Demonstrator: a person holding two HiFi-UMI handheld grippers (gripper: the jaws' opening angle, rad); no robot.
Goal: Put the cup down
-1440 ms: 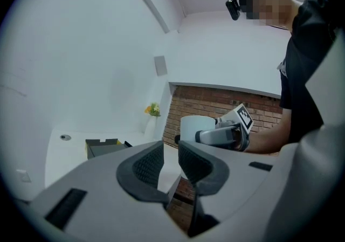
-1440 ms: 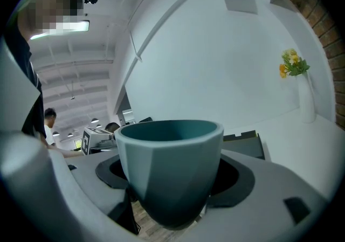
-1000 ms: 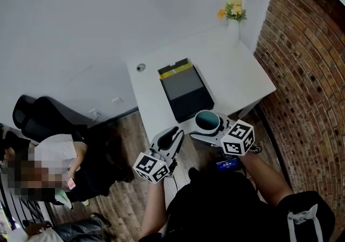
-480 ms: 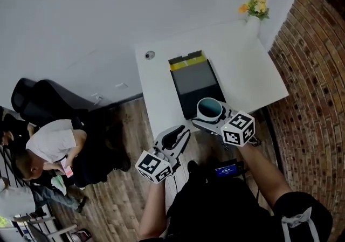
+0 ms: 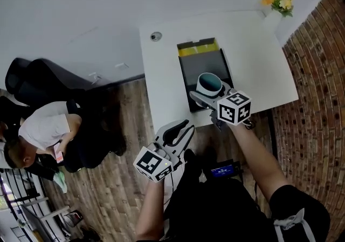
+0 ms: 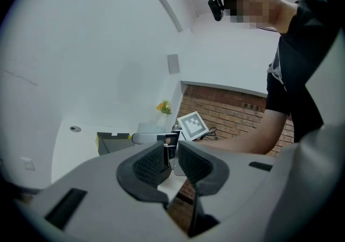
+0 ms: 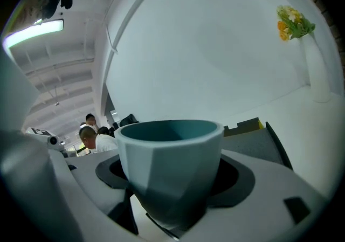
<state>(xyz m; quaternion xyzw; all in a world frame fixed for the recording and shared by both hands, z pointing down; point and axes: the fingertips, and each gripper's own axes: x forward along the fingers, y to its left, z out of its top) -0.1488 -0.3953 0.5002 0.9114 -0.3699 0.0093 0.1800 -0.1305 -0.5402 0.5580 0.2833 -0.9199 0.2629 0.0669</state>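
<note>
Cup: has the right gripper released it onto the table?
No, the right gripper has its jaws pressed against both sides of the teal cup, gripping its lower body.

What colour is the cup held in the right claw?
Teal, a muted blue-green; the cup shows best in the right gripper view.

Cup (image 5: 209, 84): teal, faceted, upright with its mouth up, lying just right of centre in the head view. It is clamped between the jaws of the right gripper (image 7: 171, 192).
</note>
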